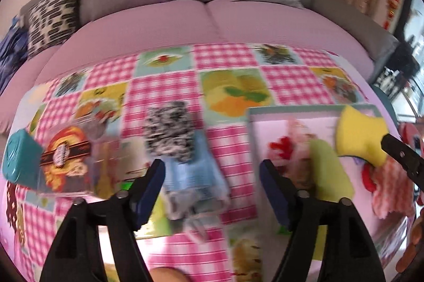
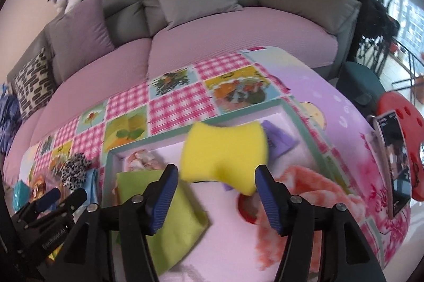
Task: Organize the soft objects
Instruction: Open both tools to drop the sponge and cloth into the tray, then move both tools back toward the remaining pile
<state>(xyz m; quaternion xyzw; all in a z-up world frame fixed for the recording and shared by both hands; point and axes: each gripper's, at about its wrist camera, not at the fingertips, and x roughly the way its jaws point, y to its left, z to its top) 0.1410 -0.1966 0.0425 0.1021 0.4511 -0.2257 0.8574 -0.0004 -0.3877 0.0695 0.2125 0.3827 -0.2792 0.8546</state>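
A yellow sponge (image 2: pixel 225 149) hangs over the open white tray (image 2: pixel 299 125), just ahead of my right gripper (image 2: pixel 216 192), whose jaws stand wide apart; the sponge touches only the right fingertip. It also shows in the left wrist view (image 1: pixel 363 135) beside the right gripper's finger. In the tray lie a green cloth (image 2: pixel 172 202), a coral fluffy cloth (image 2: pixel 318 192) and a purple item (image 2: pixel 278 141). My left gripper (image 1: pixel 212 176) is open and empty above a black-and-white fuzzy cloth (image 1: pixel 169 131) and a light blue cloth (image 1: pixel 193 170).
A patchwork tablecloth (image 1: pixel 164 86) covers the table. A teal-lidded clear jar (image 1: pixel 53 162) lies at the left. A pink-covered sofa (image 1: pixel 206 19) with cushions stands behind. A phone (image 2: pixel 394 157) and a red item (image 2: pixel 402 107) sit at the right.
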